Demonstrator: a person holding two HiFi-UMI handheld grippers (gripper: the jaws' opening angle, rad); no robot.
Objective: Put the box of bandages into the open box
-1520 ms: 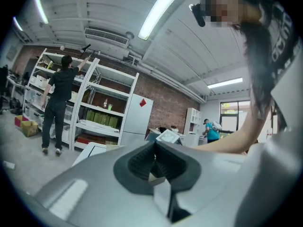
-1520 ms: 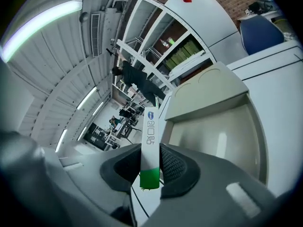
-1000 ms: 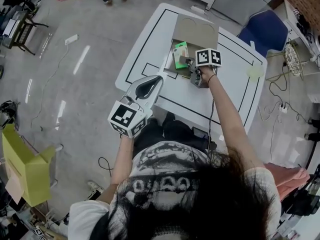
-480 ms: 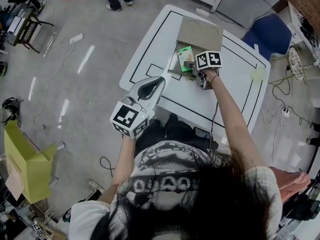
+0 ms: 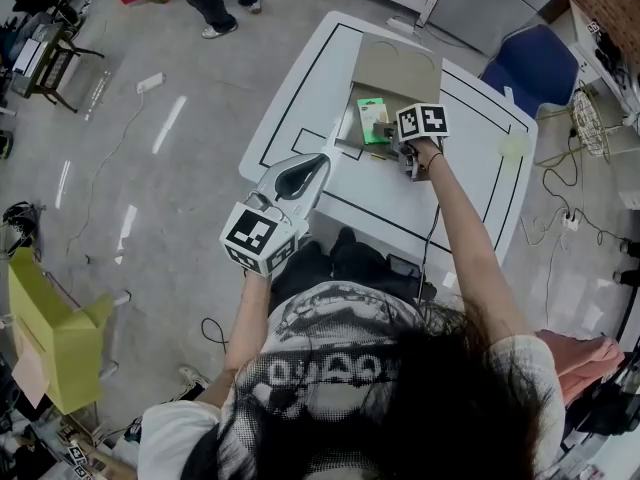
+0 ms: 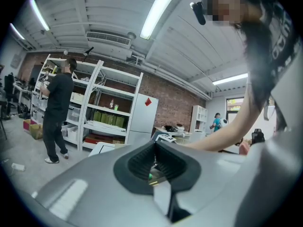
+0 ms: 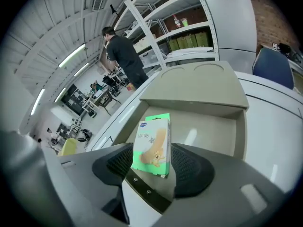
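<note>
As right gripper (image 7: pixel 150 157) jaws had just been opening, box of bandages (image 7: pixel 154 143) stood loose between them, pads not pressing on it, lower edge seemingly resting inside open box (image 7: pixel 199 103) on worktop (image 5: pixel 470 183). Left gripper (image 6: pixel 154 148) hung closed and empty, well apart. Step judged: release. Best to draw right gripper straight back along its jaws, no twist, so pads would not drag box of bandages out.

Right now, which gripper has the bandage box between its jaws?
The right gripper: its jaws have just been opening around the bandage box; the left gripper holds nothing.
</note>
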